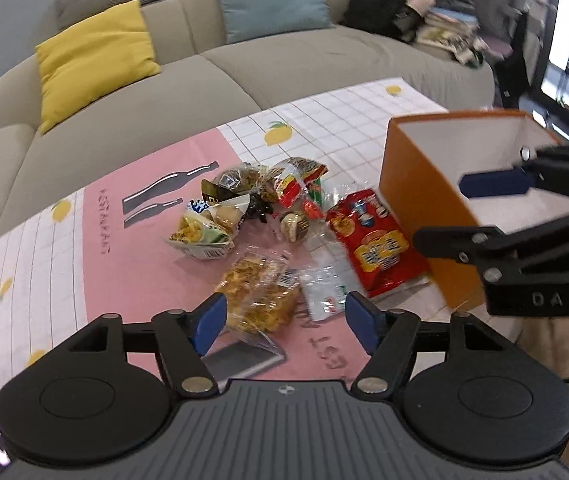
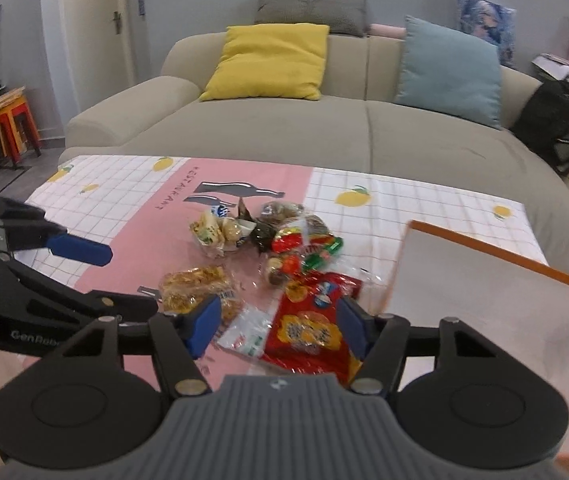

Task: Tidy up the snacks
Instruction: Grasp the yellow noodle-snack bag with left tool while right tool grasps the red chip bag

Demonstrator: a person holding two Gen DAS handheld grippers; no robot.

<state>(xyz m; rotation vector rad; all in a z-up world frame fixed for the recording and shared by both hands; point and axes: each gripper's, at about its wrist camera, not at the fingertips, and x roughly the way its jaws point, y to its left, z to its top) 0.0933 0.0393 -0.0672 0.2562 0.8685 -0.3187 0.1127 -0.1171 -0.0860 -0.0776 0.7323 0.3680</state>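
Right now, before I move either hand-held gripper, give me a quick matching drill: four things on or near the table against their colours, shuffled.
Things:
1. box
2. big snack bag beside the box
3. cushion on the sofa's left half, right wrist view
4. clear pack of fried snacks nearest the left hand-held gripper

Colours:
A. golden brown
B. orange outside, white inside
C. yellow
D. red

Pairs: 1-B, 2-D, 3-C, 4-A
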